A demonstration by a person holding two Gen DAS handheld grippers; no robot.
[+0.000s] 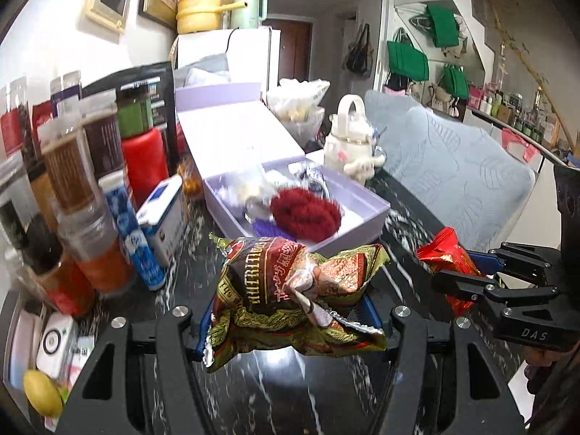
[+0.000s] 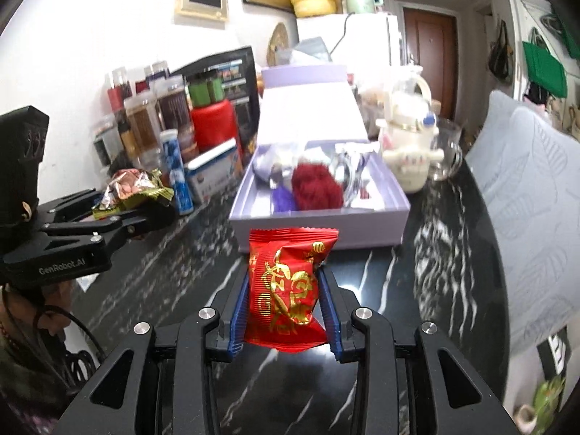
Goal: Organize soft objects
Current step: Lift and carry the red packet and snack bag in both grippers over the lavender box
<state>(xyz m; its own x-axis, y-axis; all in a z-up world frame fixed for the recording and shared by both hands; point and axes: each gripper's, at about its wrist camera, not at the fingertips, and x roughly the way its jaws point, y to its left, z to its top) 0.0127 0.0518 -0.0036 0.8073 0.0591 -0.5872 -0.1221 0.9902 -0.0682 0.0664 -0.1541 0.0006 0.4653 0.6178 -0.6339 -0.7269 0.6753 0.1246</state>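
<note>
My left gripper is shut on a crumpled brown and gold snack bag, held above the dark marble table. My right gripper is shut on a red foil packet with gold writing, also lifted off the table. Each gripper shows in the other's view: the right gripper with the red packet at the right, the left gripper with the snack bag at the left. Ahead stands an open lilac box holding a red fluffy thing and other soft items.
Jars, bottles and a blue tube crowd the table's left side by the wall. A white plush teapot figure and a glass mug stand right of the box. A pale blue cushion lies beyond the table's right edge.
</note>
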